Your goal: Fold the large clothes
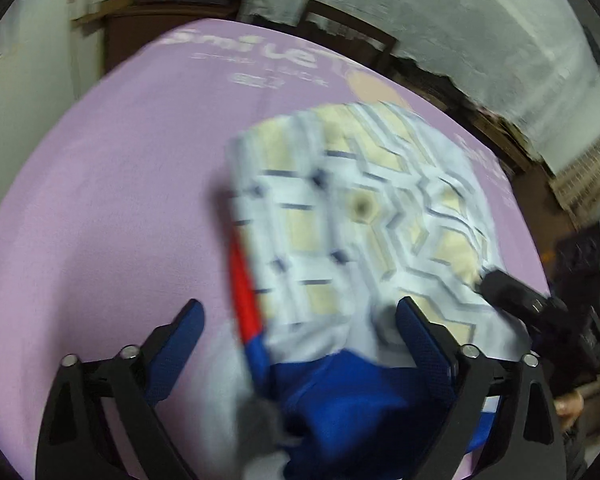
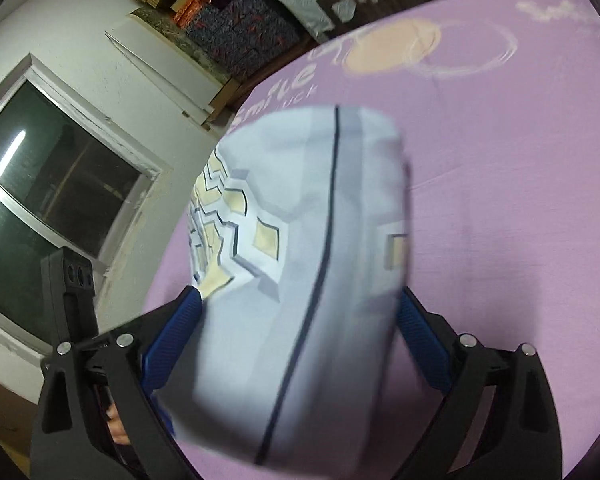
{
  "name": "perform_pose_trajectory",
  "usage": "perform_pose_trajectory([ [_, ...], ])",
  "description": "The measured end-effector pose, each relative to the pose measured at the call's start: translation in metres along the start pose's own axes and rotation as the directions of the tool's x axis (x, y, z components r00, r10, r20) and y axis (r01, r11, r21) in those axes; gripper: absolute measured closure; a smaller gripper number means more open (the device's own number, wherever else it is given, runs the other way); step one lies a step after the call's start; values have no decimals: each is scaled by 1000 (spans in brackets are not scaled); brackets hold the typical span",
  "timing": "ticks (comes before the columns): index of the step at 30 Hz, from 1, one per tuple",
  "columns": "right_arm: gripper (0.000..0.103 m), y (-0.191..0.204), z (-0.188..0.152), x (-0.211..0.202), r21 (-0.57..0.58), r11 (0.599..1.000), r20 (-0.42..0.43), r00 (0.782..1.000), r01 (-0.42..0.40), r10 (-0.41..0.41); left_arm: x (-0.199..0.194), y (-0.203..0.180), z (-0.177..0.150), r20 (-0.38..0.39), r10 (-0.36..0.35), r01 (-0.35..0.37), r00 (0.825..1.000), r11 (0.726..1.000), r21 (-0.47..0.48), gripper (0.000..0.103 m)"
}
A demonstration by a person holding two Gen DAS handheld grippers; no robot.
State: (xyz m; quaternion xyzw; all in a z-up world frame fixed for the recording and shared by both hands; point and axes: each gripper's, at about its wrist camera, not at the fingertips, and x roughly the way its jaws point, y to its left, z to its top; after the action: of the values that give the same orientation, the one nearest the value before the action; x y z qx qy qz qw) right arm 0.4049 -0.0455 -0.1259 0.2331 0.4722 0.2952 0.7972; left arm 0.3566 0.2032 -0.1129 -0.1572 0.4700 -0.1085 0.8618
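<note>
Garment (image 1: pixel 352 216) lies part-folded on lilac sheet (image 1: pixel 100 200); left gripper (image 1: pixel 300 336) and right gripper (image 2: pixel 300 320) gape wide, gripping nothing. Next fold probably requires re-pinching an edge.

Garment (image 1: pixel 352 216): pale blue-white base, cream blocks outlined in grey and navy, zigzag/geometric print. Left edge near left gripper (image 1: pixel 300 324) has a red strip running into solid royal blue; royal blue panel sits between its fingers (image 1: pixel 184 344), which carry blue textured pads on black frames.

Right wrist view: same garment (image 2: pixel 300 280) mostly plain pale blue with one thin navy line running lengthwise, cream-and-navy geometric print to the left of the right gripper (image 2: pixel 300 312). Its pads (image 2: pixel 424 340) blue, frame black.

Sheet (image 2: pixel 500 200) beyond both grippers: lilac, white lettering, peach circle, white ring outline.

Wall (image 2: pixel 80 40) far left: white. Window frame (image 2: pixel 100 128) white, glass dark.
</note>
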Motion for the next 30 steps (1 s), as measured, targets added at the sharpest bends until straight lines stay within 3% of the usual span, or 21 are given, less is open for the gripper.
perform_pose_trajectory([
  [4, 11, 5, 0, 10, -44, 999, 17, 1000, 19, -18, 5, -13, 10, 24, -20, 19, 1000, 999, 32, 29],
  [5, 20, 3, 0, 9, -26, 1000, 18, 1000, 1, 0, 4, -16, 10, 31, -24, 23, 999, 999, 37, 31],
  [6, 30, -1, 1, 7, 5, 999, 15, 999, -33, 33, 2, -20, 11, 42, -26, 24, 999, 999, 47, 36],
  [9, 48, 1, 2, 0, 57, 986, 7, 988, -153, 153, -18, -38, 6, 89, 5, -14, 996, 996, 93, 47],
  [12, 54, 19, -6, -10, 79, 962, -6, 965, -262, 263, -48, -46, -3, 139, 57, -72, 989, 992, 104, 53],
  [14, 55, 30, -12, -18, 80, 949, -7, 952, -304, 306, -72, -47, -13, 164, 60, -76, 985, 993, 94, 53],
  [19, 55, 64, -34, -55, 66, 891, -13, 892, -449, 451, -144, -56, -48, 252, 79, -103, 965, 991, 81, 53],
  [25, 55, 96, -81, -98, 42, 835, -50, 833, -549, 550, -217, -83, -107, 358, 184, -232, 915, 968, 96, 54],
  [26, 55, 97, -87, -102, 50, 824, -58, 822, -564, 566, -223, -85, -114, 365, 190, -239, 911, 966, 95, 57],
  [28, 55, 106, -103, -102, 66, 802, -84, 798, -594, 597, -238, -89, -134, 377, 209, -264, 902, 959, 100, 75],
  [30, 55, 113, -122, -100, 73, 786, -112, 778, -614, 618, -244, -91, -148, 380, 273, -331, 884, 939, 95, 78],
])
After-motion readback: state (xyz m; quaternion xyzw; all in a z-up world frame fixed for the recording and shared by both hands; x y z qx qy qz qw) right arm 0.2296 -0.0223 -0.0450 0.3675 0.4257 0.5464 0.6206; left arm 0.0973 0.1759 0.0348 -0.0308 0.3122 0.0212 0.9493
